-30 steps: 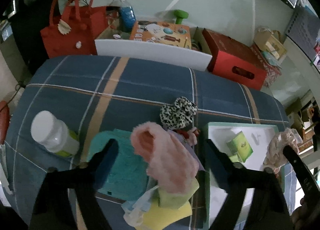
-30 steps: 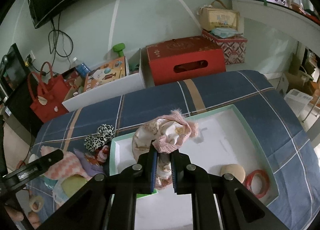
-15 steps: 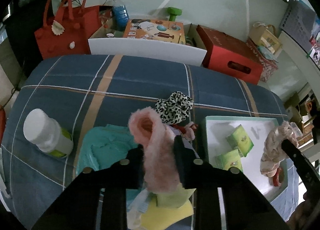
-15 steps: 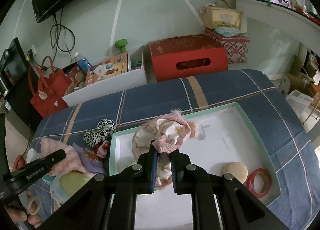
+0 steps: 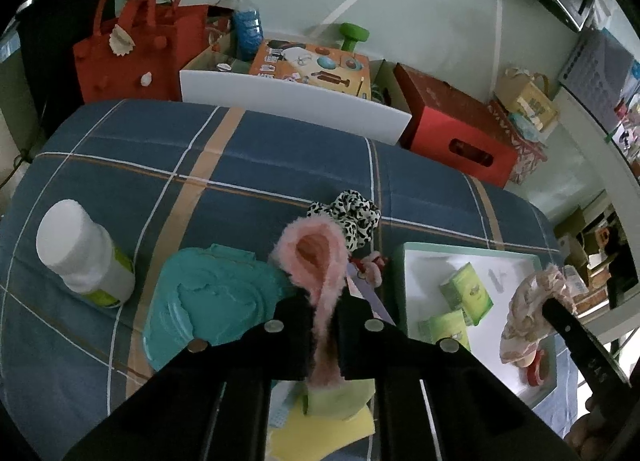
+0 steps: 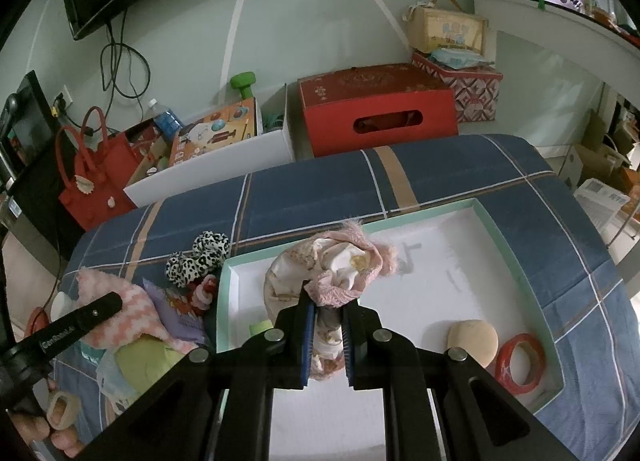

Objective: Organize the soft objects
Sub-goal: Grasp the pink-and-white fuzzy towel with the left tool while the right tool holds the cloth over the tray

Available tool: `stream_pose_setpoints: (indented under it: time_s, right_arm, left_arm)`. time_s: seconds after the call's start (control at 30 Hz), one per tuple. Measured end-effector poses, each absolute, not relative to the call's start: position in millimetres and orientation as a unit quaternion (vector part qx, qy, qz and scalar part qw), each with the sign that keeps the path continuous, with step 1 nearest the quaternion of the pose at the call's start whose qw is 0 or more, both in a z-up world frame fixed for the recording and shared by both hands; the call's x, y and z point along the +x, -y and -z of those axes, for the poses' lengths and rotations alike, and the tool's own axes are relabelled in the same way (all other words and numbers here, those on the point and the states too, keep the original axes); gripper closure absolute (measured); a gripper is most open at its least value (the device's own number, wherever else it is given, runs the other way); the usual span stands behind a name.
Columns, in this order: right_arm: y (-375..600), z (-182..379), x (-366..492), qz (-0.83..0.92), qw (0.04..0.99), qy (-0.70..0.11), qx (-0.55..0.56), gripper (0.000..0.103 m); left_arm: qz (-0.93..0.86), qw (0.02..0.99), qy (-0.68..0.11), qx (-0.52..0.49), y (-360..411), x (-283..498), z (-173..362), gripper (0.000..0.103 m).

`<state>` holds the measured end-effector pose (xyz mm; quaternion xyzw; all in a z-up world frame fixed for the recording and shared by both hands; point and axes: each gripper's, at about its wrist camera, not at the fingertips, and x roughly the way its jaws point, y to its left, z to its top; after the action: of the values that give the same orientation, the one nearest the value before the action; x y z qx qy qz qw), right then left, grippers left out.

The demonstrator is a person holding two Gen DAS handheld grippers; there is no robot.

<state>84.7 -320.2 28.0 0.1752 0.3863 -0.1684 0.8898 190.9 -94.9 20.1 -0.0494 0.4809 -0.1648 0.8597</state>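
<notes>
My left gripper (image 5: 323,303) is shut on a fluffy pink fabric piece (image 5: 316,257), which stands up out of the jaws above a pile of soft things on the blue plaid bed. In the pile are a teal cloth (image 5: 208,297), a leopard-print scrunchie (image 5: 352,213) and yellow-green cloths (image 5: 336,405). My right gripper (image 6: 326,311) is shut on a bunched pink and cream cloth (image 6: 336,265), held over the left part of the white tray (image 6: 516,261). The same pink cloth (image 6: 124,309) shows in the right wrist view, beside the left gripper's finger.
The tray holds a beige round pad (image 6: 472,337), a red ring (image 6: 520,357) and green boxes (image 5: 466,293). A white bottle (image 5: 84,257) lies at the bed's left. Beyond the bed stand a red bag (image 5: 136,49), a white bin (image 5: 292,101) and a red box (image 6: 376,109).
The left gripper's jaws have closed from wide open onto the fluffy pink fabric piece. The right gripper has kept its hold on the pink and cream cloth.
</notes>
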Motion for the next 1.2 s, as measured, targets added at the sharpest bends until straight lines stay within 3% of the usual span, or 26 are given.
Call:
stream_pose_setpoints:
  time_s: [0.8, 1.2]
  right_arm:
    - [319, -30, 81, 0.171, 0.892, -0.382, 0.169, 0.09]
    - [316, -39, 74, 0.177, 0.897, -0.371, 0.164, 0.09]
  left_arm:
    - [0.181, 0.878, -0.434, -0.088, 73, 177, -51, 0.094]
    - [0.197, 0.9, -0.376, -0.1, 63, 157, -91, 0.094]
